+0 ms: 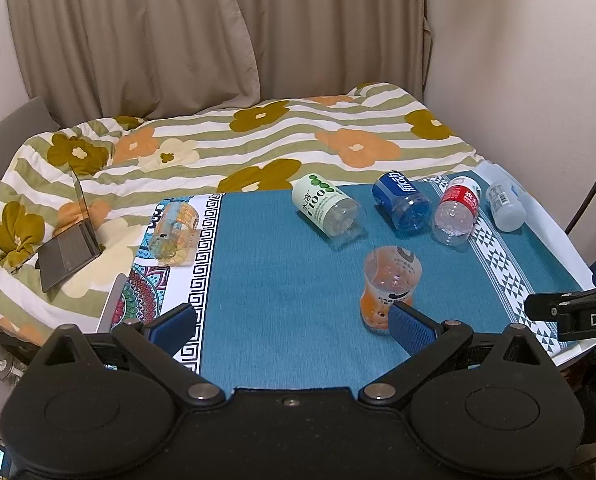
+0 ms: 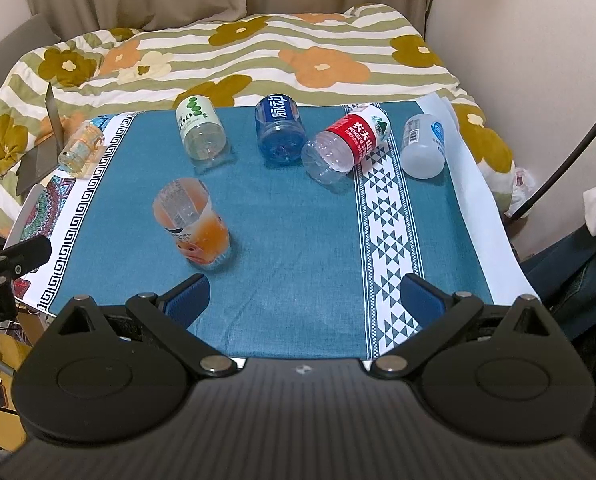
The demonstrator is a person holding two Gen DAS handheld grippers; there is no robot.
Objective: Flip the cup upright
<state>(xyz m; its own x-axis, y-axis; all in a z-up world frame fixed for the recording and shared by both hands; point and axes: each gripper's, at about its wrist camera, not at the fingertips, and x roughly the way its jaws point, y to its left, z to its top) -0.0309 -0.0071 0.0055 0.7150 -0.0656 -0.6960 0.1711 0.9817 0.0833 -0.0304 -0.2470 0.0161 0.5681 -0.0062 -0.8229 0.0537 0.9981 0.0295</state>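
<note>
Left hand-held gripper (image 1: 292,322): fingers spread, empty. Orange cup (image 2: 192,222) stands mouth-down on the desk (image 2: 298,240), left of centre (other cups lie farther back). Right hand-held gripper (image 2: 304,298): spread, empty. Advice: pinch mid-body, lift clear, then rotate.

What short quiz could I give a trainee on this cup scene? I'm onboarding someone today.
1. True or false: the orange cup stands on end on the teal cloth.
2. How many cups lie on their sides?
3. Which is open: A left gripper, B right gripper, C both?

Key: 1 true. 2 five: yellow cup, green-label cup, blue cup, red-label cup, white cup. 3 C.
</note>
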